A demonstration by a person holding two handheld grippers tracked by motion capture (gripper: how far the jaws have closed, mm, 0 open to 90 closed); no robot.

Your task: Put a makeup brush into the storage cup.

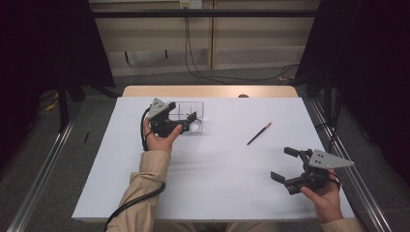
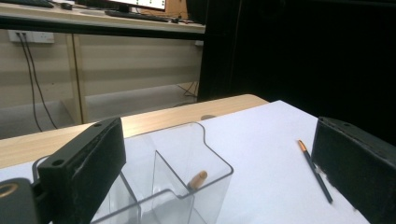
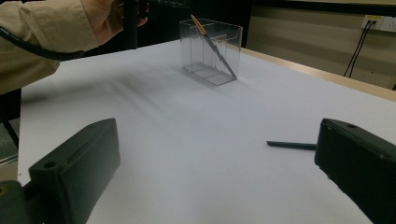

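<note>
On the table (image 1: pixel 208 183), loose pencil (image 1: pixel 259 133) is lying diagonally, nearer my right gripper (image 1: pixel 286 166), jaws gaping empty; my left gripper (image 1: pixel 186 121), jaws open, is hovering over the clear organizer (image 1: pixel 197 107).

Two open black jaws over a white table, a clear box with a pencil in it beyond.

The right gripper (image 3: pixel 215 172) has its jaws wide apart, nothing between them. A dark pencil (image 3: pixel 290 145) lies flat on the white table (image 3: pixel 187 135), one end hidden behind the right-hand jaw. Farther off stands a clear divided box (image 3: pixel 212 51) with a second pencil (image 3: pixel 212 44) leaning inside. At top left, a hand (image 3: pixel 109 18) and tan sleeve (image 3: pixel 37 39) with a black cable.
</note>
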